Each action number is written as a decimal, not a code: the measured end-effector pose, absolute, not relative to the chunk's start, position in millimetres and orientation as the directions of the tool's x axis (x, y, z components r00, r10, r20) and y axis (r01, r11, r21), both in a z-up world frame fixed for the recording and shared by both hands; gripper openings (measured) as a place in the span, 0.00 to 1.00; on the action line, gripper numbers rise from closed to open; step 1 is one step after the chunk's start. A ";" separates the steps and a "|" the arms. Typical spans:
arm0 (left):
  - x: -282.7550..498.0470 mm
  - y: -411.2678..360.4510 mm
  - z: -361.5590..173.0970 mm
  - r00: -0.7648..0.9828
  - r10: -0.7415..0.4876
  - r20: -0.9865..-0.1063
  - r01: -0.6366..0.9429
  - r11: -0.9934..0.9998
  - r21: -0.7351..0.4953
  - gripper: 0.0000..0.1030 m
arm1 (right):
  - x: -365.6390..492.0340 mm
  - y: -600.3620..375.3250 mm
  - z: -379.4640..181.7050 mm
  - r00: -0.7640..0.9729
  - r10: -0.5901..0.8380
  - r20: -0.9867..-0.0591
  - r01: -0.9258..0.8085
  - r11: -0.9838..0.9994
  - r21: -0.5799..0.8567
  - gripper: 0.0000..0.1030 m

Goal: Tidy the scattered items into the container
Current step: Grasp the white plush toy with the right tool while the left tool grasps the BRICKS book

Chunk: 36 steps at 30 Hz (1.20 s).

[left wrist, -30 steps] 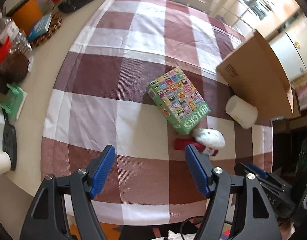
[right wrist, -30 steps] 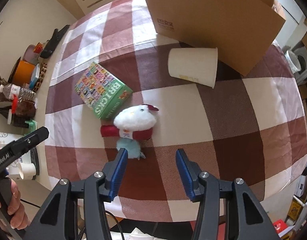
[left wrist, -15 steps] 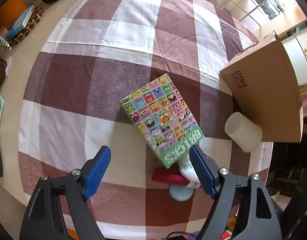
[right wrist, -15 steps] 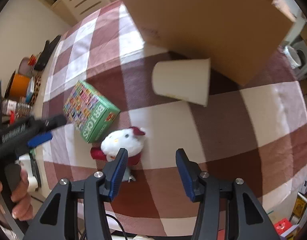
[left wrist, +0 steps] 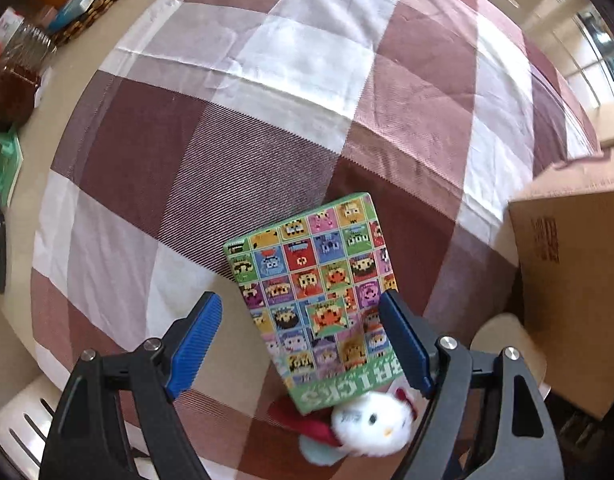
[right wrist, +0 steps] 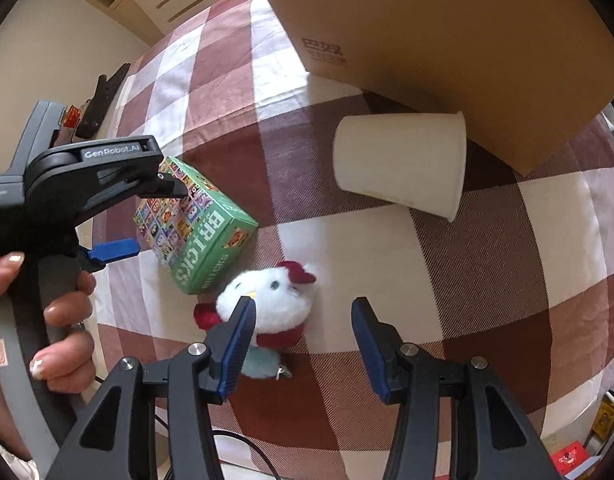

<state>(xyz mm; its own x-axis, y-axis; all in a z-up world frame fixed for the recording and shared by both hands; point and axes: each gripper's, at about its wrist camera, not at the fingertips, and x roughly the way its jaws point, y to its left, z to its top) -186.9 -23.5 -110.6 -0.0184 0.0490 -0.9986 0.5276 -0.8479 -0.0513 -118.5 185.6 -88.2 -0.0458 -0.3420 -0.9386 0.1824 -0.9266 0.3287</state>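
The left gripper (left wrist: 299, 340) is held spread, its jaws just widened, over the bricks box (left wrist: 327, 304), nothing pinched. A skewed clamp could tip the box onto the plush toy (right wrist: 267, 304) touching it. The right gripper (right wrist: 303, 344), half spread and empty, is poised by the toy; the paper cup (right wrist: 403, 164) lies against the cardboard container (right wrist: 467, 40) and could be rolled away.

Right gripper (right wrist: 303, 316): open, above the plush toy (right wrist: 267, 304)
Cup (right wrist: 403, 164): lying beside the cardboard box (right wrist: 447, 32)
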 end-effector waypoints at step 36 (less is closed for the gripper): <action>-126.7 -42.4 -127.4 -0.075 0.129 -0.989 0.300 -0.943 -0.146 0.81 | -104.9 149.5 -120.0 -0.025 -0.433 -0.901 0.163 -0.891 0.424 0.36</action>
<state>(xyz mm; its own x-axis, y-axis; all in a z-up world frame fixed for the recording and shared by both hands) -126.7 -42.4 -127.4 -0.0750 0.1293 -0.9888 0.3004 -0.9426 -0.1460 -104.9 149.5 -120.0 -0.0254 -0.4329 -0.9011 0.1626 -0.8912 0.4235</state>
